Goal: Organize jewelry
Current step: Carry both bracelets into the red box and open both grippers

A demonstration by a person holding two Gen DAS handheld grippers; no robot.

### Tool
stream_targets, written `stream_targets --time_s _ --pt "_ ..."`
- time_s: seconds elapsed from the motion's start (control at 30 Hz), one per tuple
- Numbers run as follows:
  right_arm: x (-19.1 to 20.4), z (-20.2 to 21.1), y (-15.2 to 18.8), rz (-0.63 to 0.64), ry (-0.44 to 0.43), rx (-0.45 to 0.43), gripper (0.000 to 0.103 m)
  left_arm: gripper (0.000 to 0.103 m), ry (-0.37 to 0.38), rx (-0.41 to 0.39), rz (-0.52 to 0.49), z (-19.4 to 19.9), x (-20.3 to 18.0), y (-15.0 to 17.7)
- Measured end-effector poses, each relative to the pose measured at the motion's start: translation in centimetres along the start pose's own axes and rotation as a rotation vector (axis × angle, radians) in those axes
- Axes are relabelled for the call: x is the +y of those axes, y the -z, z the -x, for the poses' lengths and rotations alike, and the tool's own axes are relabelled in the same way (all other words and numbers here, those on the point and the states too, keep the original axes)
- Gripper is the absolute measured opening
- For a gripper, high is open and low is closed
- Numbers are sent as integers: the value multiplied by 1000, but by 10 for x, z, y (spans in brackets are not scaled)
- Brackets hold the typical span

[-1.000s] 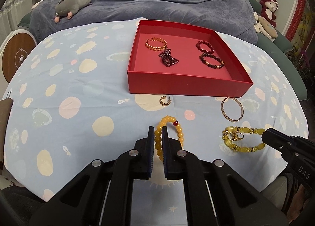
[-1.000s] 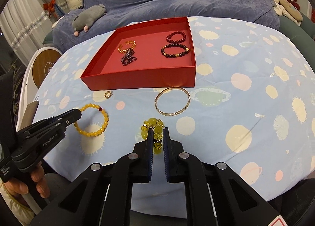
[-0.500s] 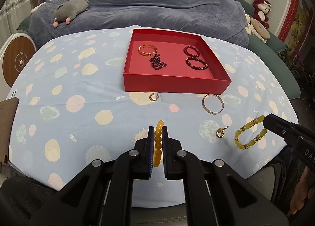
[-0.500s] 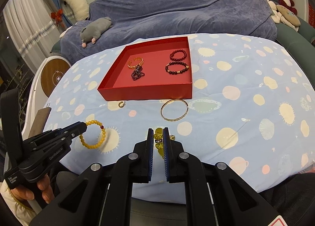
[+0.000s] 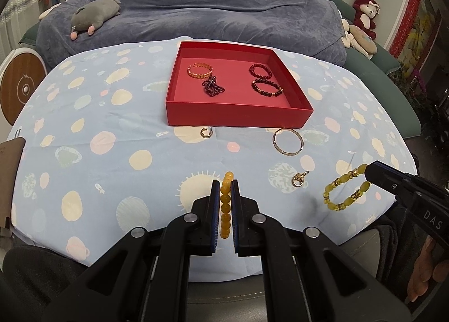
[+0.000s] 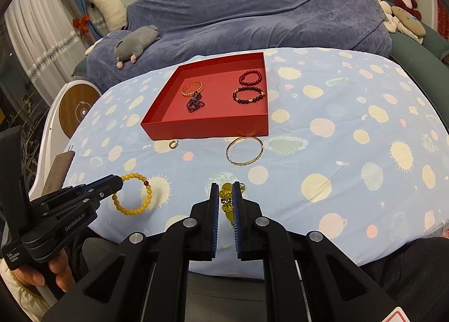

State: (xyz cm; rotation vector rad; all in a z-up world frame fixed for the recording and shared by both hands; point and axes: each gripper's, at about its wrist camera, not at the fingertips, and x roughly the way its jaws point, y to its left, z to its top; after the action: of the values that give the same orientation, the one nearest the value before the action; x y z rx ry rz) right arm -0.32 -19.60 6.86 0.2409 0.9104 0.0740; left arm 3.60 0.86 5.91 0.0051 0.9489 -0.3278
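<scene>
The fingers [image 5: 215, 209] of the left gripper [image 5: 224, 190] are closed on a bracelet of round, opaque yellow beads [image 5: 225, 207]; it hangs edge-on between them, lifted above the cloth. The right gripper [image 6: 225, 190] is also closed, on a bracelet of translucent yellow-green beads [image 6: 226, 200], which hangs as a loop from its tip in the left camera.

The open red cardboard tray [image 5: 238, 118] lies straight ahead of both grippers, further along the table, with its long near wall across their path. I think both bracelets must go up over this wall. The left gripper seems a little closer to the tray's left half, where there is free floor in front of the gold chain bracelet [image 5: 199, 70].

The table wears a pale blue cloth with planet spots [image 5: 92, 114]. On it remain a thin metal bangle [image 5: 287, 142], a small ring [image 5: 206, 132] and a gold clasp piece [image 5: 299, 180]. Behind is a sofa under a grey-blue cover [image 5: 224, 7].
</scene>
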Motion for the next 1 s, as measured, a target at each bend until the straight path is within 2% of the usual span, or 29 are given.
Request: stream_targets --time_s 0.2,0.6,0.83,1.0 --pt "1 -3 -17 4 -3 -16 9 7 16 -10 5 -1 -3 -18" --pt "4 -43 -113 -23 -17 -74 9 7 53 -92 -5 -25 -11 -111" --pt "0 -79 -138 -65 -27 -52 9 7 65 -74 15 -62 -8 -143" --pt "-1 -104 -148 -79 -39 -27 9 7 61 -34 8 -90 -7 -148"
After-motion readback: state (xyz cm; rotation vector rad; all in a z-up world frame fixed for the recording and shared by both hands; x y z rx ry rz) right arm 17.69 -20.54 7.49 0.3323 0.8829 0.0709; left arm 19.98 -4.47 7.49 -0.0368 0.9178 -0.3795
